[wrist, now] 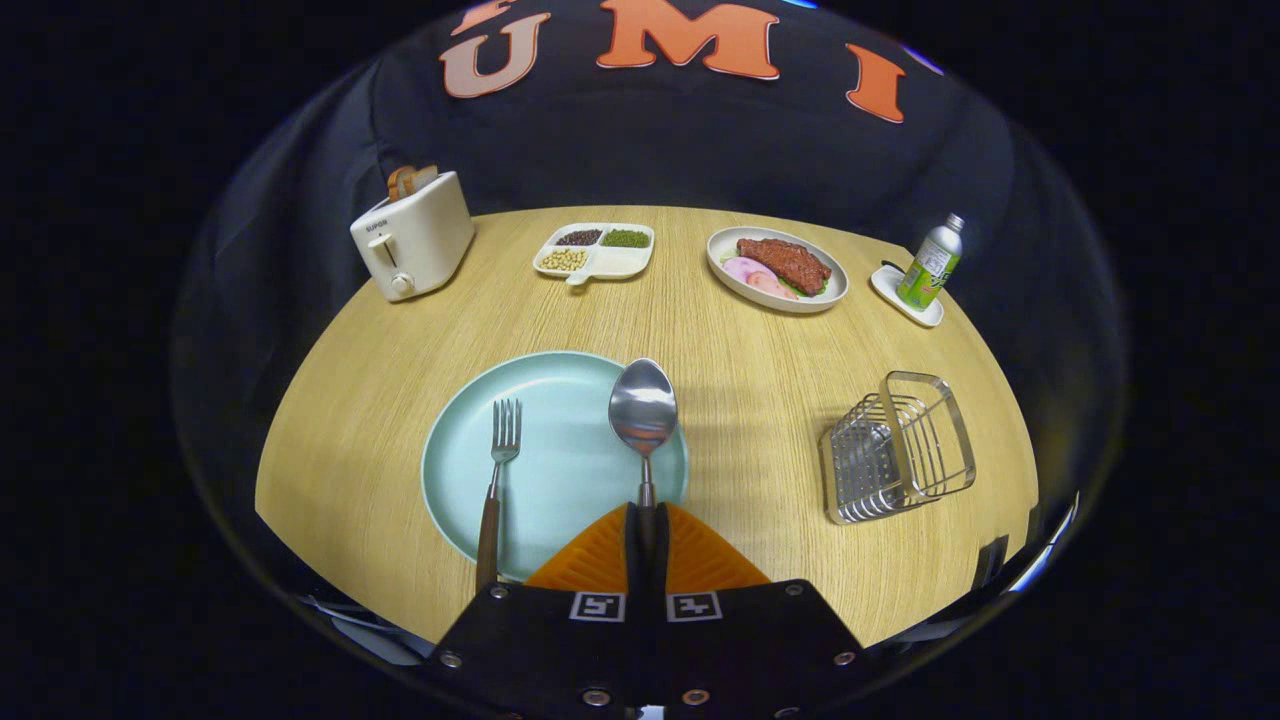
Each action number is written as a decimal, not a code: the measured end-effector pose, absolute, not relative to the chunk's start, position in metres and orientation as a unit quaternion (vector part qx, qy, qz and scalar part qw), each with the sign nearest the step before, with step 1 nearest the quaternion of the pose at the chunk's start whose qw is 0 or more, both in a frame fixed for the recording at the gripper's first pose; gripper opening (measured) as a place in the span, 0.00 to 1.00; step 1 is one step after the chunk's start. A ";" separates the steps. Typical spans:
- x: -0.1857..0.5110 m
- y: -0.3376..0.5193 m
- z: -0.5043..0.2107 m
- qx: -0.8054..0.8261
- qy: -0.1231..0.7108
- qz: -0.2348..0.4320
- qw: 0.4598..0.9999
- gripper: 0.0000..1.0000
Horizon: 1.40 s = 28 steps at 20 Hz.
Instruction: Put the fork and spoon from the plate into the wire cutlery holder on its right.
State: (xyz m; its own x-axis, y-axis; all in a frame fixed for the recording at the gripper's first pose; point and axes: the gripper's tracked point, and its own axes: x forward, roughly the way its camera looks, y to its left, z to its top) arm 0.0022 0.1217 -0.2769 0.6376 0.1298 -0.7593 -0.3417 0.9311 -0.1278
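Spoon gripped, fork on the plate, wire holder to the right

The steel spoon (643, 412) points bowl-forward, its handle pinched in the gripper (646, 520); the wood-handled fork (497, 480) lies tines-forward on the pale blue plate (560, 460); the wire cutlery holder (898, 447) stands apart, right of the plate.

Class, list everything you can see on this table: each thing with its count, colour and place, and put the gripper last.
Table: one, light wood, under everything.
Plate: one, pale green, just ahead of the fingers.
Fork: one, steel with brown handle, on the plate's left part.
Spoon: one, steel, handle between the fingers.
Wire cutlery holder: one, silver, right of the plate.
Toaster: one, cream, far left.
Divided dish: one, white, beside the toaster.
Oval plate of food: one, white, far centre.
Bottle: one, green, on a white coaster.
Gripper: one, orange fingers shut on the spoon.
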 end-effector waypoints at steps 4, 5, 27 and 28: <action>0.003 0.102 -0.256 -0.104 0.398 0.121 0.903 0.01; 0.003 0.096 -0.250 -0.099 0.396 0.118 0.905 0.01; 0.037 -0.056 -0.198 -0.238 0.559 0.126 0.784 0.01; 0.038 -0.057 -0.201 -0.246 0.575 0.131 0.769 0.01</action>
State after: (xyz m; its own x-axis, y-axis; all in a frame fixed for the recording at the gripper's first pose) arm 0.0376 -0.0570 -0.2012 0.3048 -0.0811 -0.9490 -0.4851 0.8442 -0.2279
